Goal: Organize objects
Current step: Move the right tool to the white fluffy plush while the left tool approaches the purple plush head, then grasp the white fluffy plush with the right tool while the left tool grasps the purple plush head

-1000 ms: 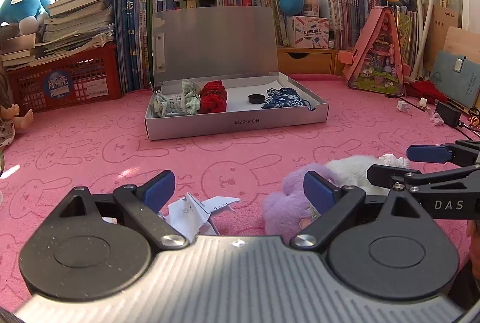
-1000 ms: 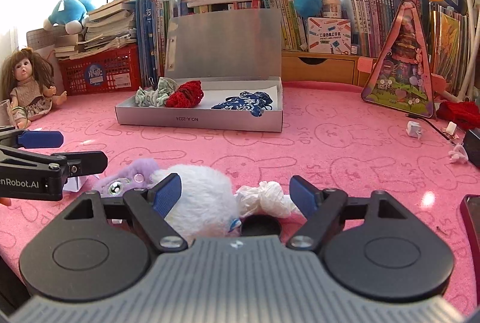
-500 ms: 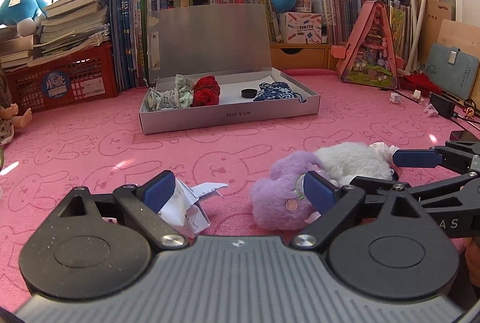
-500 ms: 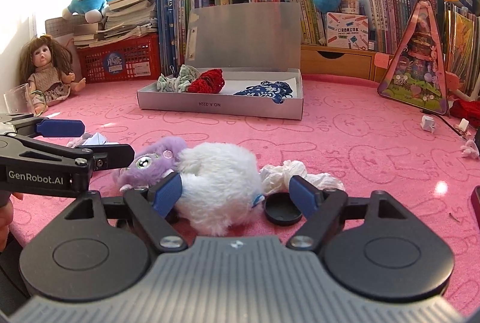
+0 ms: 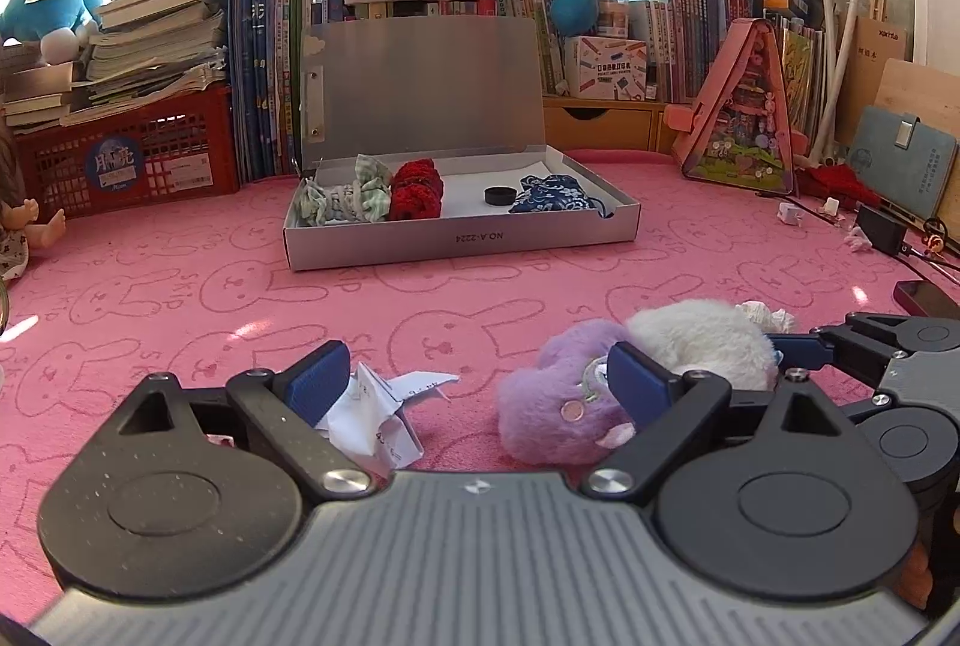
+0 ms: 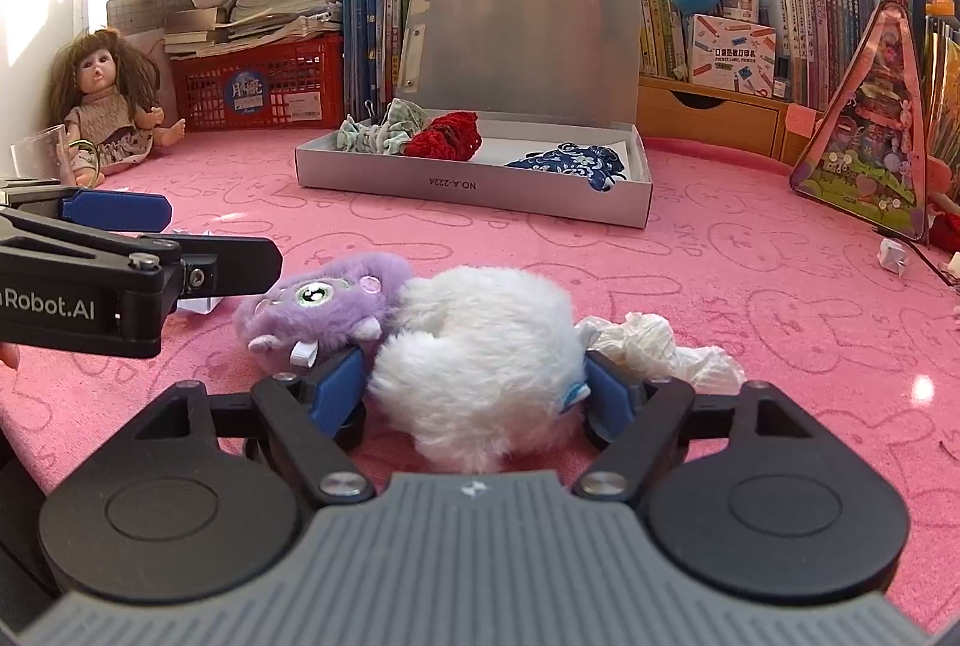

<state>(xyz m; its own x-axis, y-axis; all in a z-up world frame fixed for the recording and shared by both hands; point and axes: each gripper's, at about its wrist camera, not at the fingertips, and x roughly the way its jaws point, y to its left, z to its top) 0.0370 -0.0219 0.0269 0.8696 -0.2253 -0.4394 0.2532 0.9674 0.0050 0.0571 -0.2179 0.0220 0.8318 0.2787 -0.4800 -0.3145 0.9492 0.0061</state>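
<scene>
closing right gripper [image 6: 474, 394] around white-and-purple plush toy [image 6: 480, 346].

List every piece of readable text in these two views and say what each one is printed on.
"NO.A-2224": printed upside down on the front wall of the grey box.
"Robot.AI": the part that shows on the side of the left gripper, cut off by the picture edge.
"POCKET LABEL PRINTER": on the white carton on the shelf, small.
Book spines, the red crate's blue round sticker and the folded paper: too small or blurred to read.

Open pink mat [image 5: 420, 298] to the box [image 5: 462, 241]; crumpled paper [image 5: 378, 418] nearby.
</scene>
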